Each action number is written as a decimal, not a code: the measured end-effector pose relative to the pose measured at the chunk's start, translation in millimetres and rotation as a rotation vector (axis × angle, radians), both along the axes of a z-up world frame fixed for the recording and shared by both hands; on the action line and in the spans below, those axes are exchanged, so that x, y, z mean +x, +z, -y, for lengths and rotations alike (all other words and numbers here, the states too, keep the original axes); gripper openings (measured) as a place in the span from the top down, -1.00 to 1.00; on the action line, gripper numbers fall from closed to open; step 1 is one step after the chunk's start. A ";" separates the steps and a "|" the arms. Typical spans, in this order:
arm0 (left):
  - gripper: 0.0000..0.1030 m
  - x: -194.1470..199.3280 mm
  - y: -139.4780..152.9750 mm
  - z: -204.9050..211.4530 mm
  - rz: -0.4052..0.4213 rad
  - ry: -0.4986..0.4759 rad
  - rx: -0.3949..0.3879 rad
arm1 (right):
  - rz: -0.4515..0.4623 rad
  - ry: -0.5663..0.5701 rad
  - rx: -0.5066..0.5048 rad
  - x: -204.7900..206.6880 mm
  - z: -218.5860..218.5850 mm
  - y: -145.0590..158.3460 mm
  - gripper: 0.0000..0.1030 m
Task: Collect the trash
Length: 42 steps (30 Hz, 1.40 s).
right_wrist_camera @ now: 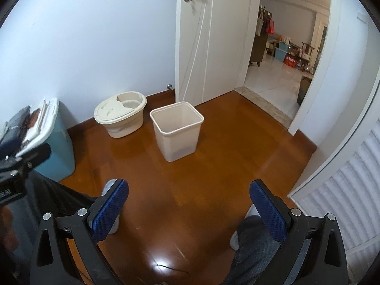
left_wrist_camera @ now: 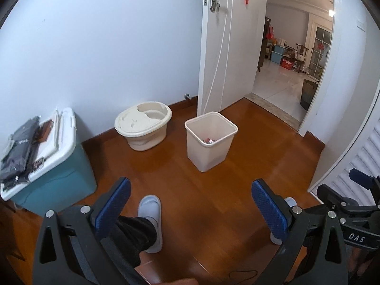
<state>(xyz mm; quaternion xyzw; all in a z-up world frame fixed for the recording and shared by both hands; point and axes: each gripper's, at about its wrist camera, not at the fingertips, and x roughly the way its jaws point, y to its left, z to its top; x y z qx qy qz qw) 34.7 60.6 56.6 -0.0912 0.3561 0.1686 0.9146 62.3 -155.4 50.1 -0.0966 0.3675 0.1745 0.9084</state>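
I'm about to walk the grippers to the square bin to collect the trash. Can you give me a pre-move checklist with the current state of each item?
1. Left gripper open and holding nothing: ok.
2. Right gripper open and holding nothing: ok.
3. Square bin upright on the wooden floor: ok.
4. Trash present inside the bin: ok in the left wrist view; how much, cannot tell.
5. Floor between the slippers and the bin free of obstacles: ok.
6. Bin standing apart from the round beige tub: ok.
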 end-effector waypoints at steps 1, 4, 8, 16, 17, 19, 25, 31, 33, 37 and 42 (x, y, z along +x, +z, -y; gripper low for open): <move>-1.00 1.1 -1.9 -0.8 -0.007 0.000 -0.002 | -0.005 -0.010 0.002 0.3 0.8 0.3 -0.99; -1.00 1.3 -6.2 -1.3 -0.023 -0.014 -0.011 | -0.016 -0.024 -0.007 4.3 2.4 -0.4 -0.99; -1.00 7.8 -17.0 0.6 -0.075 -0.028 0.000 | -0.030 -0.025 -0.007 7.0 2.1 0.4 -0.99; -1.00 9.5 -31.2 0.3 -0.128 -0.045 -0.017 | -0.047 -0.035 -0.030 15.7 5.1 -4.5 -0.99; -1.00 9.9 -31.9 -0.2 -0.131 -0.047 -0.020 | -0.050 -0.035 -0.031 16.2 5.0 -4.8 -0.99; -1.00 10.6 -33.2 -1.1 -0.138 -0.049 -0.020 | -0.055 -0.032 -0.033 17.3 4.7 -5.3 -0.99; -1.00 12.8 -37.4 -3.1 -0.152 -0.055 -0.027 | -0.058 -0.029 -0.038 21.0 3.9 -5.6 -0.99; -1.00 13.7 -38.7 -4.8 -0.160 -0.055 -0.029 | -0.067 -0.030 -0.034 21.8 4.3 -5.9 -0.99; -1.00 13.9 -38.4 -5.2 -0.159 -0.055 -0.032 | -0.067 -0.031 -0.030 22.0 5.0 -6.6 -0.99; -1.00 13.7 -38.4 -6.0 -0.160 -0.055 -0.033 | -0.067 -0.032 -0.030 21.7 4.4 -6.9 -0.99; -1.00 13.6 -38.4 -6.0 -0.159 -0.056 -0.034 | -0.063 -0.029 -0.031 23.0 5.4 -6.5 -0.99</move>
